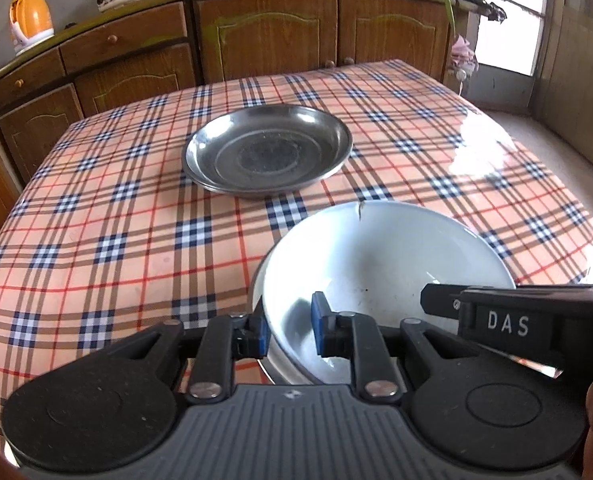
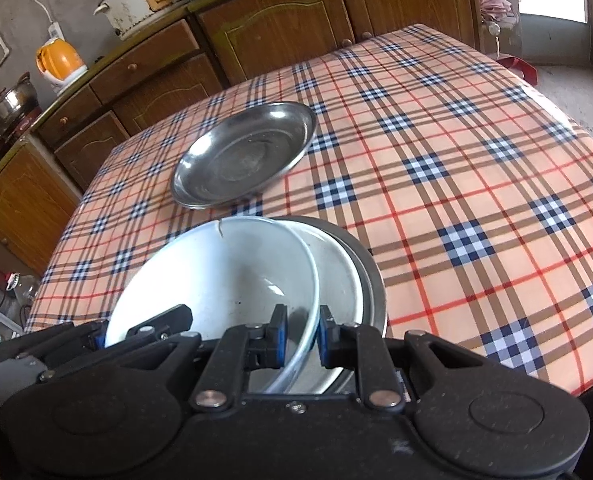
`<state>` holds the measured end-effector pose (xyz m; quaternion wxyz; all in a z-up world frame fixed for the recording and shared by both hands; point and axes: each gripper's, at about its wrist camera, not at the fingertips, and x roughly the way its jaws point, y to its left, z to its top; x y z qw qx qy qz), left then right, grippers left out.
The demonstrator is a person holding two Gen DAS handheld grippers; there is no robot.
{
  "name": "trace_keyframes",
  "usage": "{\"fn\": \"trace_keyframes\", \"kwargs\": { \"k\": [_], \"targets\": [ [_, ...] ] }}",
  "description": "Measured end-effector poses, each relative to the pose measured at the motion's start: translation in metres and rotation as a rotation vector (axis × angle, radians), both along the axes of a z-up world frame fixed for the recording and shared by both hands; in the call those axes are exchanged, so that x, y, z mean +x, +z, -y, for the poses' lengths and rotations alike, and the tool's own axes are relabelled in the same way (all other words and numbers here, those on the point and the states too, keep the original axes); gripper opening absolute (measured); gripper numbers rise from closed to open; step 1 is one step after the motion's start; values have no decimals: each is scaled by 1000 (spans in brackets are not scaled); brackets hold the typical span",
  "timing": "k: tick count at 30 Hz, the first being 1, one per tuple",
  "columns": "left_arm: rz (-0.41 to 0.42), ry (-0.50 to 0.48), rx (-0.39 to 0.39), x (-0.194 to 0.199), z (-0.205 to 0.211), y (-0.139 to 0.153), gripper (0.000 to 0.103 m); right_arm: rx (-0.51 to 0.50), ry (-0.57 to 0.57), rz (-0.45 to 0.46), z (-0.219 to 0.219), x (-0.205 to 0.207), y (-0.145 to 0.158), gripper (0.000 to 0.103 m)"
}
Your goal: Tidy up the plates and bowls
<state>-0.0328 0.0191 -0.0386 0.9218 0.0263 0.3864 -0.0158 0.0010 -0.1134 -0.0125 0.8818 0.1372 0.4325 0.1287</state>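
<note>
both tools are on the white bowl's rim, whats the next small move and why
Probably lift the white bowl slightly, level. The left tool and right tool each straddle its rim on opposite sides, and it sits tilted in another bowl on the table, with the steel plates stacked just beyond.
</note>
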Motion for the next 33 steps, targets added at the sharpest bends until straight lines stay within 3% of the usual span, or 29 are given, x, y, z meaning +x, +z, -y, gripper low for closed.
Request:
{"fn": "trace_keyframes", "kwargs": {
  "k": [11,17,33],
  "targets": [
    [3,-9,8,7,6,-6,23,14,1,-7,5,11,-8,20],
    [2,-14,-29,12,5,-9,33,11,12,-22,5,18,-9,20],
    [-8,3,-121,10,-11,-2,29,30,33,-50,9,25,-9,16]
  ]
}}
